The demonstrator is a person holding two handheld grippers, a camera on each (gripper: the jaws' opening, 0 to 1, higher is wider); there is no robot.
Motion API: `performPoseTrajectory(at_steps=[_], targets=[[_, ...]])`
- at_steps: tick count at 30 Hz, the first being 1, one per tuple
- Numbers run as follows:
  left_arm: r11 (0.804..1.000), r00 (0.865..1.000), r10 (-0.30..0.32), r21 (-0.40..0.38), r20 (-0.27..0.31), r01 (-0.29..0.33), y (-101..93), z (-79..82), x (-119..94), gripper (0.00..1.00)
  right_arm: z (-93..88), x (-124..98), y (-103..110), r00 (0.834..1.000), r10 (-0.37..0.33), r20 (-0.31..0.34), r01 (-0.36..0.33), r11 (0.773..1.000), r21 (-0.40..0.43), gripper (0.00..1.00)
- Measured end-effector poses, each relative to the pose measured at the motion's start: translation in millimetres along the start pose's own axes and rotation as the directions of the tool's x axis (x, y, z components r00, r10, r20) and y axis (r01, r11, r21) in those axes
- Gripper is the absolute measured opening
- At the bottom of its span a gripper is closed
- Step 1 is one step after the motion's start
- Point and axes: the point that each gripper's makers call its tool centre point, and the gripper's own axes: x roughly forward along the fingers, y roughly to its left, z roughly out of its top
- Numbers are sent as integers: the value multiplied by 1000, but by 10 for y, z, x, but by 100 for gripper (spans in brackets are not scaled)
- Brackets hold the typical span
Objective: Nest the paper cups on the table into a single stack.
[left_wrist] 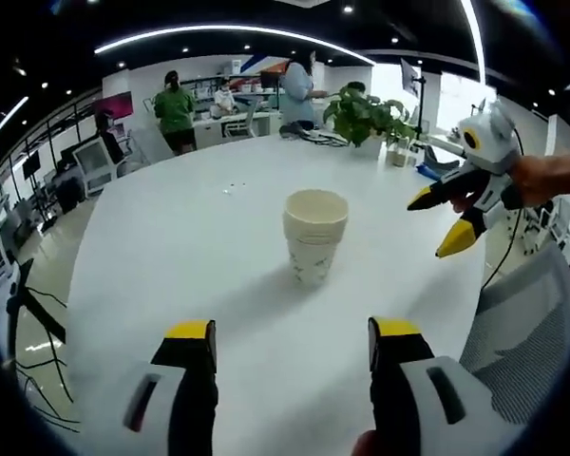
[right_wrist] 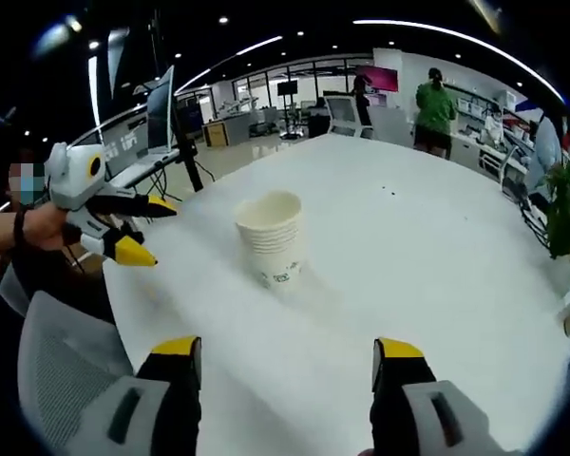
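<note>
Standing mid-table (left_wrist: 171, 247), stacked cups (left_wrist: 315, 233) lie apart from both spread tongs (left_wrist: 290, 344) (right_wrist: 290, 359).

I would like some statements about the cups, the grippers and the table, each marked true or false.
1. The paper cups stand nested in one upright stack. True.
2. The left gripper is shut on a cup. False: its jaws stand open and hold nothing.
3. The right gripper is open and apart from the stack. True.
4. The stack lies on its side. False: it stands upright on the white table.
5. A potted plant stands at the far edge of the table. True.
</note>
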Motion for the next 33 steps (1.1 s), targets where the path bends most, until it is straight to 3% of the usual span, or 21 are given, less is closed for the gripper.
performPoseTrajectory(at_steps=[12,19,33], targets=[[999,1000,15,-40,22,-14,21,-34,-89,66,-115,-53,29,1000,-1,16,0,999,34,79],[996,997,38,-88,61,-32,44,-20,-140,67,-123,-172,6,998,-41,45,38,996,75,82],[995,998,25,-103,66,-18,-131,-192,-235,70,-400,-363,52,994,-102,48,95,988,124,87]])
